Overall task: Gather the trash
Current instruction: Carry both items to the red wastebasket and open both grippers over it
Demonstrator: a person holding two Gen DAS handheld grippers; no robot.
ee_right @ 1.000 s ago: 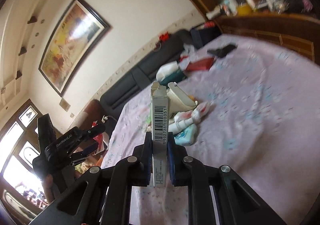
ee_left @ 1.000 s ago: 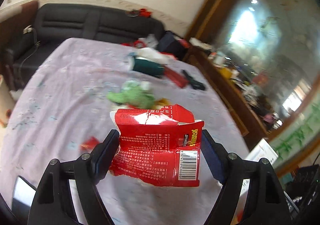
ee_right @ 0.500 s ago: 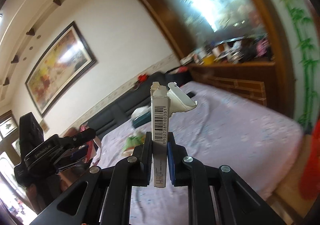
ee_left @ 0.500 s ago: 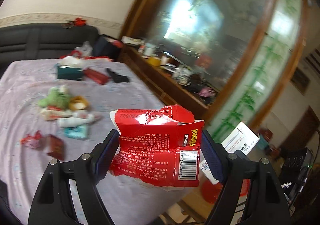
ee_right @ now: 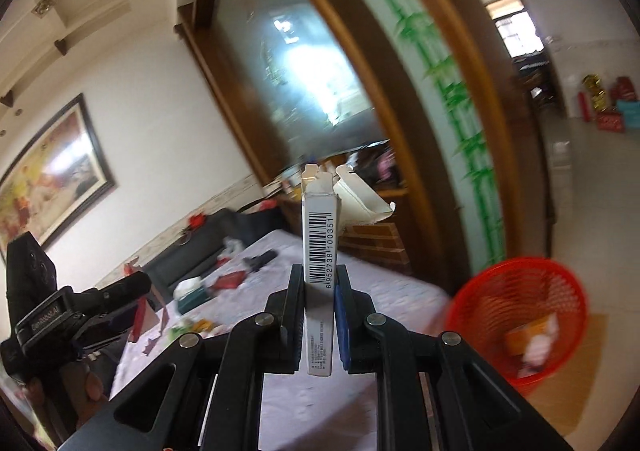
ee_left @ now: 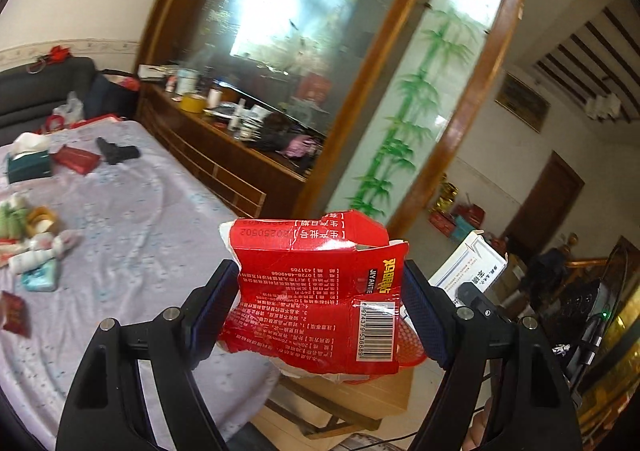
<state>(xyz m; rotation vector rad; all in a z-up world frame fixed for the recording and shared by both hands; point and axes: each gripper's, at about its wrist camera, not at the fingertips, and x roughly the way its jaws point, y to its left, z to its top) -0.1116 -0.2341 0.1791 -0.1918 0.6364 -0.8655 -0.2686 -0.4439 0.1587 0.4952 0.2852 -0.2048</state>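
Note:
My left gripper (ee_left: 318, 303) is shut on a torn red carton (ee_left: 316, 291) with a barcode, held wide between its pads above the table's near corner. My right gripper (ee_right: 319, 287) is shut on a flattened white box (ee_right: 319, 251), gripped edge-on with its open flap pointing up. That white box (ee_left: 468, 271) also shows in the left wrist view, just right of the red carton. A red mesh basket (ee_right: 520, 311) sits low on the right in the right wrist view, with an orange packet and other scraps inside. More litter (ee_left: 36, 247) lies on the purple tablecloth (ee_left: 132, 235).
A teal tissue box (ee_left: 28, 165), a red packet (ee_left: 76, 159) and a black object (ee_left: 118, 151) lie at the table's far end. A wooden cabinet (ee_left: 224, 155) with a mirror runs along the table. A cardboard box (ee_left: 360, 399) stands on the floor below the carton.
Both grippers swung right, away from the table's litter toward the cabinet and doorway. The red basket has come into the right wrist view. Both grips are unchanged.

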